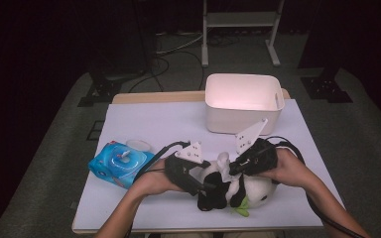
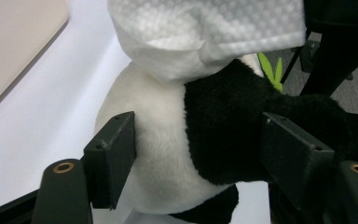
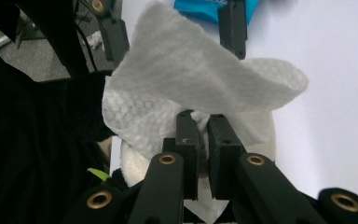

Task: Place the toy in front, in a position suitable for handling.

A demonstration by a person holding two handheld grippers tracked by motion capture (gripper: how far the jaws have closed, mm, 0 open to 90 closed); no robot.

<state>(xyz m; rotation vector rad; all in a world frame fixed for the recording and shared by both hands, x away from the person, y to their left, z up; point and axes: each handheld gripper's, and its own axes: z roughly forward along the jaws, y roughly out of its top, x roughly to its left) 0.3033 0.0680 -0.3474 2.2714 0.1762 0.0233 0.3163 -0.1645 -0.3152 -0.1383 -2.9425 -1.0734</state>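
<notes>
A: Wiping the plush panda [image 1: 238, 191] is the step in hand, I judge: my left gripper [image 2: 198, 156] steadies the toy low on the worktop [image 1: 144, 121] while my right gripper [image 3: 204, 154] brings a wet wipe [image 3: 200, 86] onto it.

B: How do your jaws stand?

A: The left jaws are fairly wide, one pad on the white belly, the other on the black arm, so the body sits clamped between them. The right jaws are nearly closed, pinching a fold of the wipe, the rest of it draped over the panda's top.

B: What does the next move call for?

A: Dragging the wipe across the fur with light pressure, and a firm left hold so the toy does not roll. I cannot be sure from the high view whether the wipe presses on the fur or only lies there. The wipe pack [image 1: 120, 163] lies to the left, the white bin [image 1: 243, 101] stands behind.
</notes>
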